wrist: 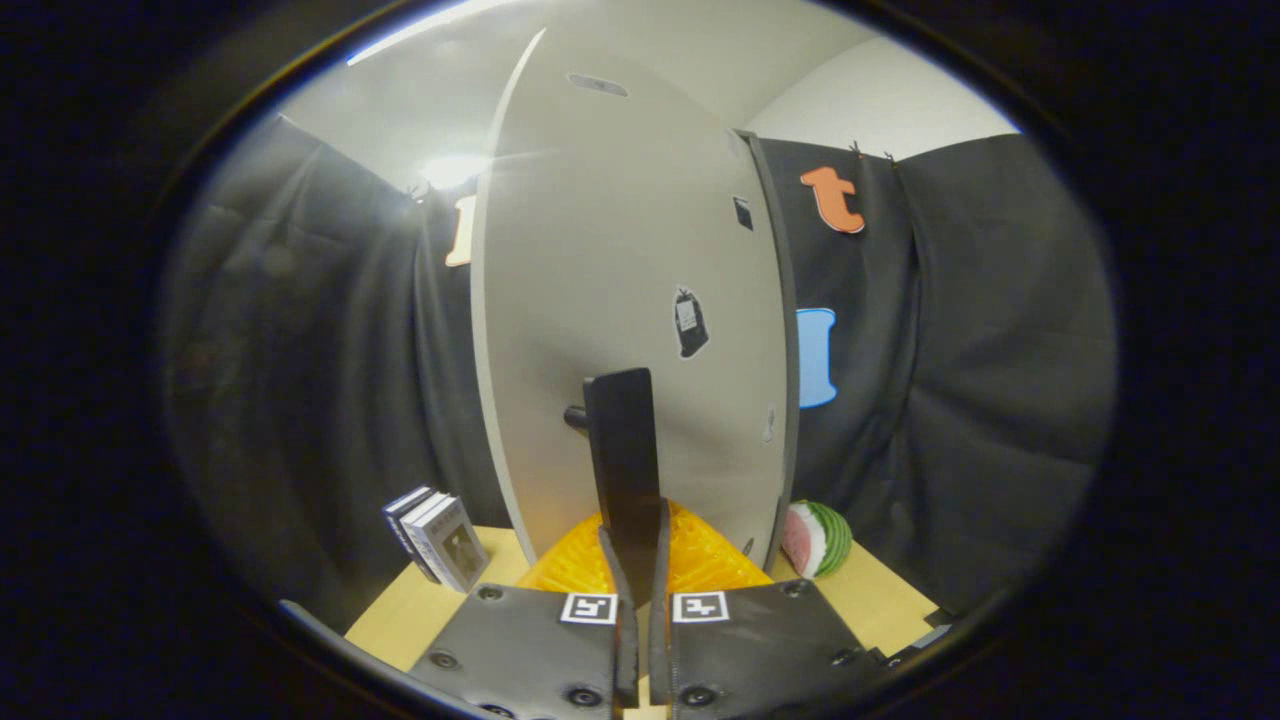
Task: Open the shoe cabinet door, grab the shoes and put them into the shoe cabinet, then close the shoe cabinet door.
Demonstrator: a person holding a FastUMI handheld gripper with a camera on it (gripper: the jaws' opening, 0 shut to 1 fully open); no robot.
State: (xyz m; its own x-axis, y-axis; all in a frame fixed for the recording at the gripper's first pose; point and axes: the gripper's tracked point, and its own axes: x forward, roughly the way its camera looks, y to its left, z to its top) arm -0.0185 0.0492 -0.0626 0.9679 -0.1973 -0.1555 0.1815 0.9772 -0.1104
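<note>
- The hand-held gripper (636, 585) stood close up to the shoe cabinet door (620, 300), its fingers drawn nearly together and clamped on the flat dark handle (625, 460) that stuck out from the door on a short peg.
- That narrow pinch on the handle suited moving the door: the blade gave both fingers a face to press on, so the panel could be swung by it.
- The pale door rose upright just beyond the fingers, its dark edge strip (785, 350) toward the right; whether it was being opened or shut could not be told from this moment alone.
- An orange ribbed thing (700, 555) lay on the bench (420, 610) just ahead of the fingers at the foot of the door; it may have been a shoe, though that was not certain.
- A toy watermelon slice (818, 540) sat on the bench to the right of the door's foot, and a few small boxes (440, 540) leaned to the left, both well out of the gripper's way.
- The cabinet's inside was hidden behind the door.
</note>
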